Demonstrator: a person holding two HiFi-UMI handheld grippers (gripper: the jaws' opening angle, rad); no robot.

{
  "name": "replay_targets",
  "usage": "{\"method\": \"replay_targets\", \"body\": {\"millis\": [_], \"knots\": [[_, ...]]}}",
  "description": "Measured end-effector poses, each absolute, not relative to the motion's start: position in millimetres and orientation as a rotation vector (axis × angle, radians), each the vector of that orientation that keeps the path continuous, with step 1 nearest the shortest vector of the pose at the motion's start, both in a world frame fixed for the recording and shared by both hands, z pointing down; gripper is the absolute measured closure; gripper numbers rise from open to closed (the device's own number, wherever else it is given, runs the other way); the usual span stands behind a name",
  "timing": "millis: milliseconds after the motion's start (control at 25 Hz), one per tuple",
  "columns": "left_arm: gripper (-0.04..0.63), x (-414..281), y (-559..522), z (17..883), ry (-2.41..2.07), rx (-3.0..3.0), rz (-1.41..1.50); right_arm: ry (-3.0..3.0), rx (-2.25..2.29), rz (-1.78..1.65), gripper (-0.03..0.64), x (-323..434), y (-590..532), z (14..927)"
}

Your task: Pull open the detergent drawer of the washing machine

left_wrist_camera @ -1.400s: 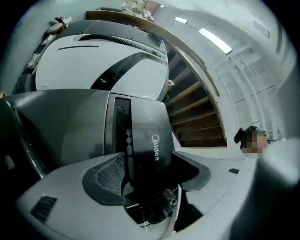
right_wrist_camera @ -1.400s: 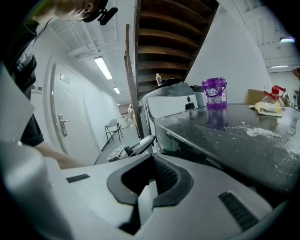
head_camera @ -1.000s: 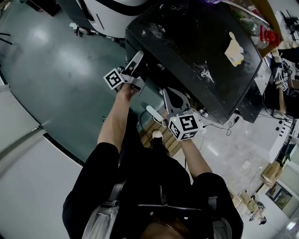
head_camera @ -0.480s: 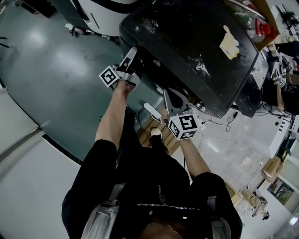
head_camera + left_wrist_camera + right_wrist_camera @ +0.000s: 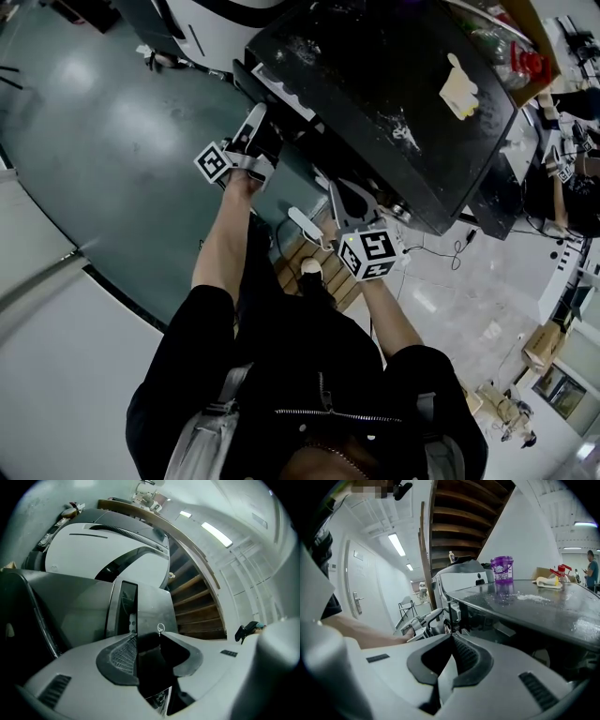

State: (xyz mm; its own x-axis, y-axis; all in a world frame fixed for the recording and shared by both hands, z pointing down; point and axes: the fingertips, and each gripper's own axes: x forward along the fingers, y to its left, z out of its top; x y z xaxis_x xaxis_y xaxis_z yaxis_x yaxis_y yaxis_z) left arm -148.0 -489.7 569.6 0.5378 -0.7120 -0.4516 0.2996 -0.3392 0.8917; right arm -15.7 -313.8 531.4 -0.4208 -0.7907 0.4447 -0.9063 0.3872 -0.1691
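Detergent drawer (image 5: pixel 279 92) drawn partly out since earlier, at the left end of the washing machine (image 5: pixel 394 84) front edge | left gripper (image 5: pixel 255 117) jaws just closed further, clamped on its dark front | drawer axis judged toward the person, pull along it | right gripper (image 5: pixel 450 637) shut together, empty, farther off

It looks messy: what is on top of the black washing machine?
A purple plastic tub, a pale crumpled cloth and spilled white powder. What the tub holds is hidden.
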Motion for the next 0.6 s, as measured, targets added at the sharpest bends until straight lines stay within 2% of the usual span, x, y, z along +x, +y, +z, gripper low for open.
{"method": "replay_targets", "body": {"millis": [600], "knots": [[0.449,-168,-467,569,-0.369,1.615,-1.094,-2.388,1.420,0.562,0.611,-14,-309,534]]}}
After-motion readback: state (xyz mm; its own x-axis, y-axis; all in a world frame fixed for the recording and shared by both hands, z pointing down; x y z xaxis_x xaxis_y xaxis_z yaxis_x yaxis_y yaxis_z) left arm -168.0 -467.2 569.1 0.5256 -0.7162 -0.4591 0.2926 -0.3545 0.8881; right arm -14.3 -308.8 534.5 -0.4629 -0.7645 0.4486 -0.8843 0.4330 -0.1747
